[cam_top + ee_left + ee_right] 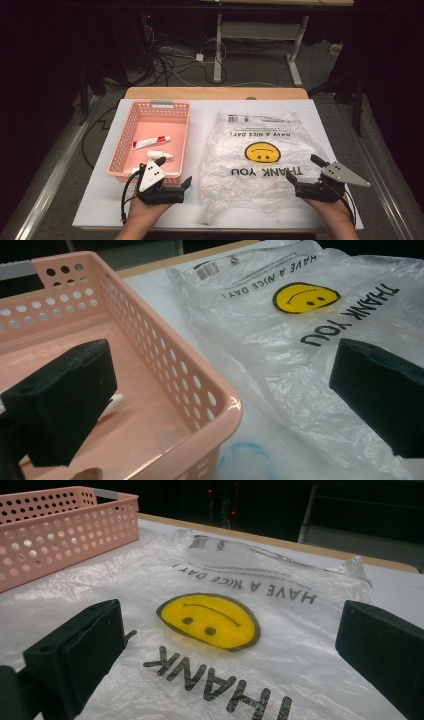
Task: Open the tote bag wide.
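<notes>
- Dark room out back with cables on the floor, and a white-topped desk [100, 200] carrying everything up front.
- Looks like the very start of a bagging job: both claws just hover, nothing picked up yet.
- Left claw [172, 172] sits at the lower left of the high view, jaws wide apart and empty, straddling the near corner of the pink basket [125, 145].
- Right claw [306, 167] at the lower right, also spread wide, over the bag's near edge.
- Plastic bag [260, 150] lies flat mid-frame, crinkly and see-through, yellow smiley, "THANK YOU" upside down.
- Toothpaste tube [150, 143] and a small white bottle [161, 155] wait in the basket.
- My guess for the next move: pinch the bag's mouth open, which needs a careful grab on thin film.
</notes>
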`<state>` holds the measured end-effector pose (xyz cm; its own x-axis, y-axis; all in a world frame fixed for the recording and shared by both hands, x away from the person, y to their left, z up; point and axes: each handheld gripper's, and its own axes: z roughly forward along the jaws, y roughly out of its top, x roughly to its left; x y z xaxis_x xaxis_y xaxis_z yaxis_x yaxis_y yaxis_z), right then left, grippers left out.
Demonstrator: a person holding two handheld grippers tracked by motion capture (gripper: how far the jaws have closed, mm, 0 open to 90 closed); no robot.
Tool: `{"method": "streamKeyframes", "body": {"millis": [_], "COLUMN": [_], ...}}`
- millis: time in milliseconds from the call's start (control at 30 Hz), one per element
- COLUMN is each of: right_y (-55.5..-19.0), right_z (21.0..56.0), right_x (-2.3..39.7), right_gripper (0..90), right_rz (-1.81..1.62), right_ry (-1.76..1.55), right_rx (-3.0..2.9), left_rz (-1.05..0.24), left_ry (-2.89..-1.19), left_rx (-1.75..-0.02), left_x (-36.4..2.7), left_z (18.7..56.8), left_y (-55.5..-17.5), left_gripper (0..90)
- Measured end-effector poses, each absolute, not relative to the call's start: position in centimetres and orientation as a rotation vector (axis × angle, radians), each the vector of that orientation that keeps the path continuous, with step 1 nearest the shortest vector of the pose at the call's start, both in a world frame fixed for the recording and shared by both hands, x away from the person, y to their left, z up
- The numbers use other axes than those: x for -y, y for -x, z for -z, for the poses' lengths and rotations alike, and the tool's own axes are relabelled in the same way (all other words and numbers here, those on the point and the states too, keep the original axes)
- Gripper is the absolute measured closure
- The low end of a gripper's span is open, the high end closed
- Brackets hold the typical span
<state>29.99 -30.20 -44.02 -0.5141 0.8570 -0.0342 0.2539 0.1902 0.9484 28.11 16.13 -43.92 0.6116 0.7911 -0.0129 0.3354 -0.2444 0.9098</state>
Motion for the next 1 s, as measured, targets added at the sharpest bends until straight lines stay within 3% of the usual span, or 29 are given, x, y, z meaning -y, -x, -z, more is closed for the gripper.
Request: {"method": "streamKeyframes", "body": {"millis": [1000], "right_y": [-29.7], "right_z": [43.4], "right_x": [31.9], "right_gripper": [1.2], "right_rz": [-1.261], "right_ry": [-1.073], "right_rx": [-1.872], "left_rz": [-0.528], "left_ry": [-1.850], "left_rx": [-0.881], "left_x": [-16.0], "left_z": [43.7], "left_y": [-28.2], "left_gripper": [0.0]}}
